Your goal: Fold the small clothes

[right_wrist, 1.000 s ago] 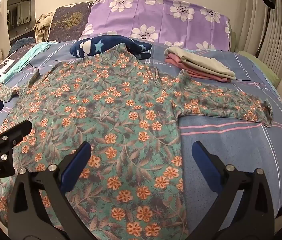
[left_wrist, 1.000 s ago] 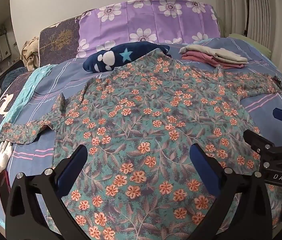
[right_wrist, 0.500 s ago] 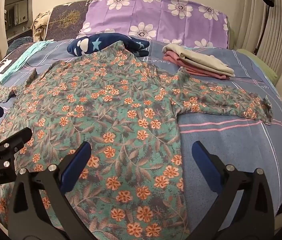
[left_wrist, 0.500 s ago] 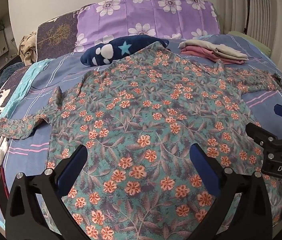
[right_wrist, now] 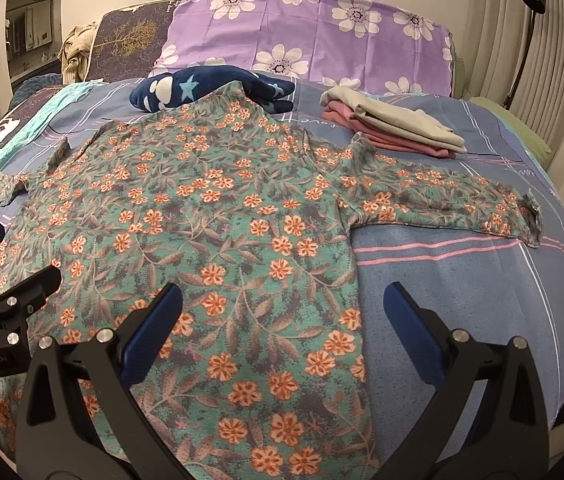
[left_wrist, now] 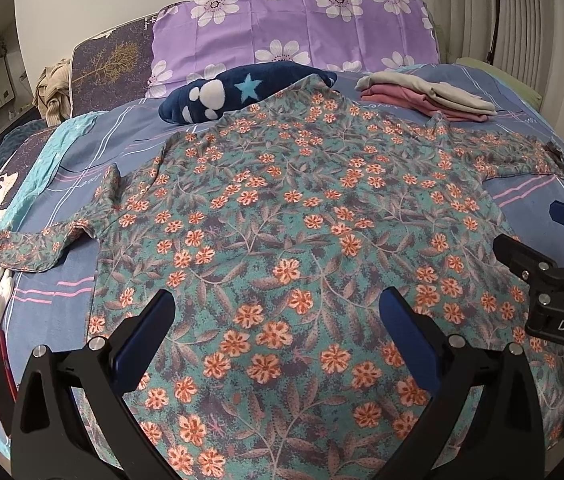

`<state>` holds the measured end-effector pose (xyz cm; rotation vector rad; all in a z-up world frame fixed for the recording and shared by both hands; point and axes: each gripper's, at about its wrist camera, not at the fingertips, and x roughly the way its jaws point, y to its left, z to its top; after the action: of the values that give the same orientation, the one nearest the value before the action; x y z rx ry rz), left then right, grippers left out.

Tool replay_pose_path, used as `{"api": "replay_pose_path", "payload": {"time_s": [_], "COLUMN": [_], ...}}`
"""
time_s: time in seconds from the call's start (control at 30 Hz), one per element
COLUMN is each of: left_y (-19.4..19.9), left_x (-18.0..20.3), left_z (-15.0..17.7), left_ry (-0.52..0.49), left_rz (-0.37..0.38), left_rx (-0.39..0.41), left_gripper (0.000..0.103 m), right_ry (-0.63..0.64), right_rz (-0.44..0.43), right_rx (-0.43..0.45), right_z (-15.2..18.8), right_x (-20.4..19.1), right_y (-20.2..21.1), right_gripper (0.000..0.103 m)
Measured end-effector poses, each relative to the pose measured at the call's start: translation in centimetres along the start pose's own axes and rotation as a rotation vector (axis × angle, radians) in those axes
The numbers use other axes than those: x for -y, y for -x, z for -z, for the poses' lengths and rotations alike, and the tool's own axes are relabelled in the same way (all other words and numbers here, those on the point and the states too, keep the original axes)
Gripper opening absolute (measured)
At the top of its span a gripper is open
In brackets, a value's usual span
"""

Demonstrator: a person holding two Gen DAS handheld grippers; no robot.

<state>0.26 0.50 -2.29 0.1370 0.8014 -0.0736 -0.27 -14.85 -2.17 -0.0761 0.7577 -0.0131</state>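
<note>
since the floral top lies spread flat across the middle of both views on the striped bedsheet, sleeves out toward the left and right edges, it looks laid out ready for a first fold, none made yet by my read. neck end sits at top centre, touching or overlapping the navy star fabric beside the purple flowered pillow. hem end runs off the bottom of the frame under the tools.

left gripper hangs over the lower body of the top w/ jaws spread wide, nothing between them. right gripper likewise wide apart & empty, straddling the garment's right side edge at bottom centre of its view, prob so one finger can go over and one under the side seam. each tool shows at the edge of the other's view, so they're side by side over the hem end.

folded pile, grey on pink, sits upper right, just beyond the right sleeve, likely where finished pieces go. that sleeve lies straight w/ cuff turned up; left sleeve is bent at mid-left, may need straightening first.
</note>
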Motion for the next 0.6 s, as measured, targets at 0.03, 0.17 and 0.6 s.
{"api": "replay_pose_path", "payload": {"time_s": [0.03,0.17,0.6], "left_y": [-0.02,-0.04,-0.25], "left_x": [-0.01,-0.1,-0.4], "left_z": [0.02,0.13,0.39], "left_ry": [0.0,0.002,0.013], "left_rz": [0.001,0.001,0.018], "left_rx": [-0.001,-0.002,-0.003], "left_gripper": [0.102,0.102,0.102], "right_ry": [-0.001,-0.004,-0.002], "right_rz": [0.0,-0.005,-0.005], "right_rx": [-0.001,-0.003,-0.009], "right_z": [0.01,-0.04,-0.04], "right_x": [-0.04,-0.06,-0.39], "right_y": [0.02,-0.04,-0.15], "right_gripper": [0.101,0.101,0.101]}}
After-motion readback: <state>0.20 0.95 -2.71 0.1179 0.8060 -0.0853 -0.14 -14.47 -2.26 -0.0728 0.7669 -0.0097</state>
